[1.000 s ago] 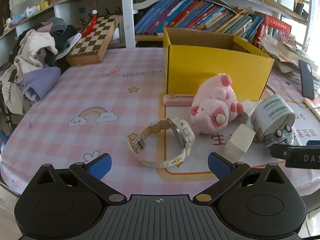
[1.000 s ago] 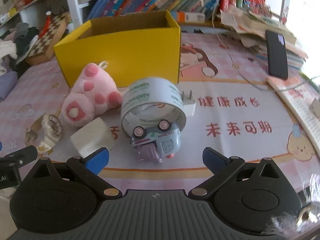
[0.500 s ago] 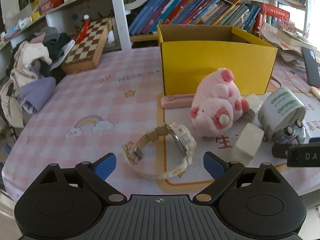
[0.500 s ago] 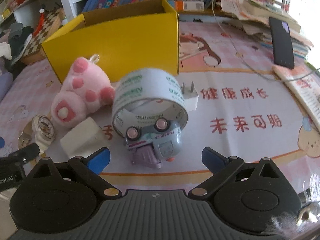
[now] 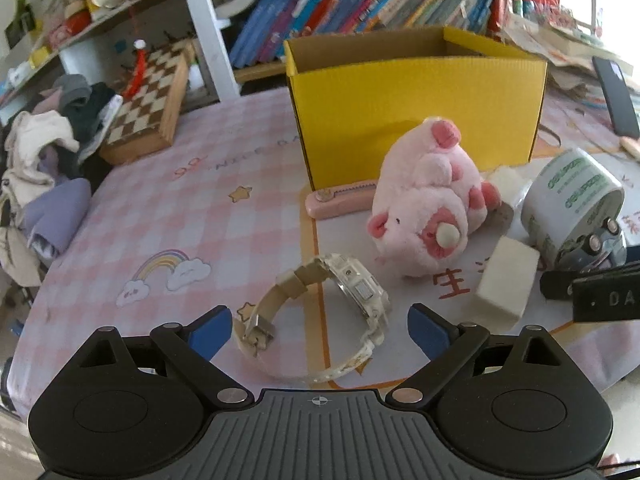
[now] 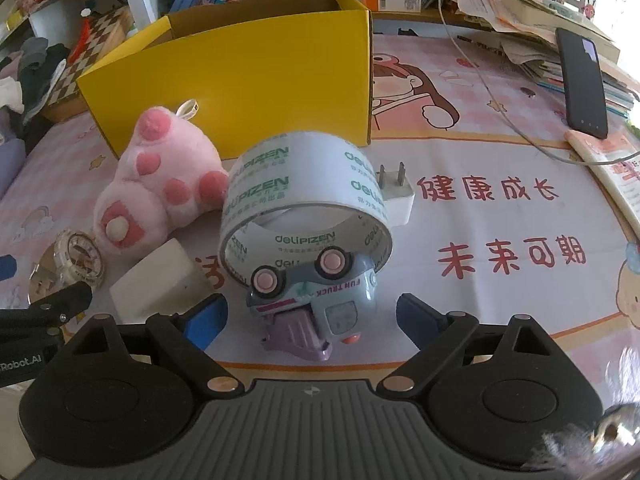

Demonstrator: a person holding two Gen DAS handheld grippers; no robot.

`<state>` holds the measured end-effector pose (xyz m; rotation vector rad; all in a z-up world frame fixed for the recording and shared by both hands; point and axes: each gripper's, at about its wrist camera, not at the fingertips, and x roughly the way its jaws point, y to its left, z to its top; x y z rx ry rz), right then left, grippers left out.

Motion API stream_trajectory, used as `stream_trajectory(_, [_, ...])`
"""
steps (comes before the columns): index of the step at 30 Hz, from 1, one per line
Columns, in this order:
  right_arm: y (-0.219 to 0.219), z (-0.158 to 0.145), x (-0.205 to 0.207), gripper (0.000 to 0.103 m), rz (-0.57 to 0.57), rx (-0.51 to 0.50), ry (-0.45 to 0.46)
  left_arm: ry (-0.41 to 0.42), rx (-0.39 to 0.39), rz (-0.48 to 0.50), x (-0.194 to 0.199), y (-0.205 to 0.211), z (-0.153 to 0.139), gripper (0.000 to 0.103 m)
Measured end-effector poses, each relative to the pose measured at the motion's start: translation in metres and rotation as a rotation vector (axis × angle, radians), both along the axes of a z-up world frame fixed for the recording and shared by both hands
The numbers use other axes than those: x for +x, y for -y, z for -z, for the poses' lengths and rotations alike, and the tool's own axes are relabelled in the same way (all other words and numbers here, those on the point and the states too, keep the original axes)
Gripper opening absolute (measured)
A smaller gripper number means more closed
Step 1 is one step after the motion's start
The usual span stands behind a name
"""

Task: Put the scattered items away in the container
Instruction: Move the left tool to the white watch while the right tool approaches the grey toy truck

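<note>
The yellow box [image 5: 416,116] stands open-topped toward the far side of the table [image 5: 168,208], and the loose things lie in a cluster along its near wall. A pink plush [image 5: 430,208] lies on its side just before the box, with a pink case [image 5: 340,202] between it and the box wall. Nearer the front edge a white watch [image 5: 332,312] lies on its side, framed by the left gripper [image 5: 320,330], whose blue pads [image 5: 210,330] stand wide apart either side of it, holding nothing. A white block [image 5: 506,282] lies to the watch's right. The right gripper [image 6: 312,318] is likewise spread wide and empty, levelled low over the table, its pads [image 6: 206,320] flanking a toy truck [image 6: 316,304] that lies overturned, wheels up. The truck's front sits inside a tape roll [image 6: 304,200] lying on its side. A white plug [image 6: 396,196] lies behind the roll, touching it. A black phone [image 6: 582,80] rests on papers at the table's far right edge.
</note>
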<state>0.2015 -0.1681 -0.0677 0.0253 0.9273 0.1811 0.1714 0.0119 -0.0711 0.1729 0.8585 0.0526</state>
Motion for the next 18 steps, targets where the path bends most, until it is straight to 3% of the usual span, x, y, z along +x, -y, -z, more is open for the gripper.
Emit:
stream_trajectory(11, [0.001,0.001,0.006,0.064,-0.015,-0.004,0.0,-0.037,0.009,0.015,0.018,-0.006,0.01,0.096])
stream_trajectory(18, [0.003,0.001,0.004,0.061,-0.012,-0.001,0.003,-0.051,0.008,0.035,0.026,-0.007,0.015,0.096])
